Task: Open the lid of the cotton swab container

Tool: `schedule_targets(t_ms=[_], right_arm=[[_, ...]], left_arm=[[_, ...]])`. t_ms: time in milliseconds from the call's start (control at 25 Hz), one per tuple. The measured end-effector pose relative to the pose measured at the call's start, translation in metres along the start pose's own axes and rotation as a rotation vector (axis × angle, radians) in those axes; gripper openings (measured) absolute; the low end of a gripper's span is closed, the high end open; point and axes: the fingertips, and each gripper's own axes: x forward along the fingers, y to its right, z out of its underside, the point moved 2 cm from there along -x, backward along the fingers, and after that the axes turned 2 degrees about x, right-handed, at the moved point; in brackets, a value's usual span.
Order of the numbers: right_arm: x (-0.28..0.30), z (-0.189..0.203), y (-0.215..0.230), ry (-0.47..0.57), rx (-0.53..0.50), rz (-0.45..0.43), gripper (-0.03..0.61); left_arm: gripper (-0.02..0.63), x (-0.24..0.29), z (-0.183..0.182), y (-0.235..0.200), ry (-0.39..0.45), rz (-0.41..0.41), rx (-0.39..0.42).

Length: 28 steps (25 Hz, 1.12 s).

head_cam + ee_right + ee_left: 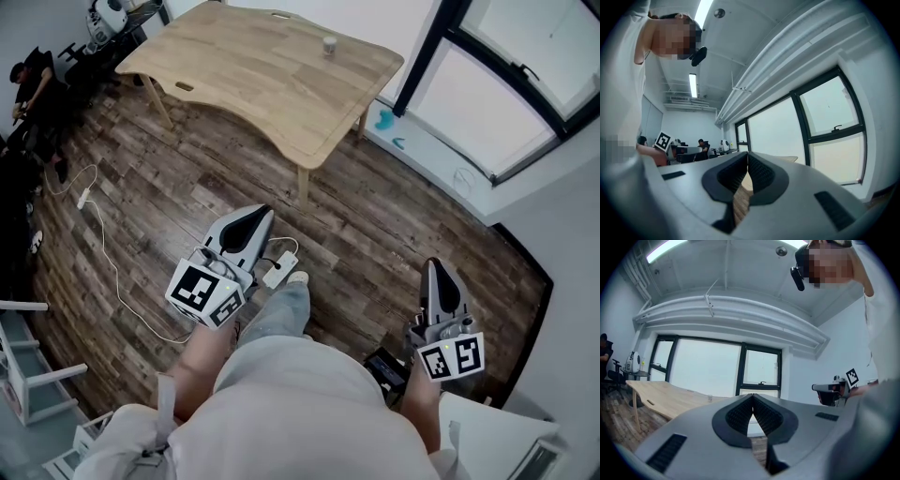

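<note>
Currently: both tongs shut & empty, container waiting far off on table

**Head view.**
- Cotton swab container (pixel 329 44) is standing upright on the far part of the wooden table (pixel 244 75), well apart from both tongs. Lid detail is too small to tell.
- Left gripper (pixel 259 215) & right gripper (pixel 434 269) are hanging low in front of the person's body, over the plank floor (pixel 375 225), noses aiming roughly toward the table.
- Prob. reason: the person is standing off from the table, so the tools are being carried, not worked. Task proper isn't looking started.
- White power block (pixel 279 270) is lying on the floor just beside the person's shoe, on the way to the table. Poss. trip risk.

**Left gripper view.**
- Jaws are sitting closed, ribbed pads (pixel 738 416) meeting at the tips w/ nothing between them.
- Table is showing at left, w/ the container as a tiny speck on it.
- Right gripper is showing at the right edge, level w/ this one.

**Right gripper view.**
- Jaws are likewise pressing together, gripping nothing. Only wood planks are showing through the slot below the pads.
- Container isn't making itself out here.
- Big window (pixel 825 136) is filling the right side.

Next move, as judged: closing in on the table, then spreading the jaws before any grip on body or lid.
</note>
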Motion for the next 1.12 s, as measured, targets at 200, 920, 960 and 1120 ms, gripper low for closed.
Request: schedule_targets(t_ms=[200,920,960,1120], right_arm=[[0.048,-0.009,0.02,-0.001,-0.021,0.019,0.021],[0.186,-0.005,0.081,-0.035,-0.002,0.089,0.021],[0.189,-0.004,0.084,-0.038,0.001,0.094,0.021],[0.198,-0.006,0.097,-0.044,0.006,0.111,0.021]], left_arm=[[0.012,0.051,-0.01,-0.035,0.009,0.04,0.011],[0.012,0.194,-0.023,-0.146,0.011,0.128,0.016],[0.012,0.199,-0.022,-0.149,0.008,0.128,0.013],[0.012,0.215,-0.017,-0.157,-0.015,0.128,-0.002]])
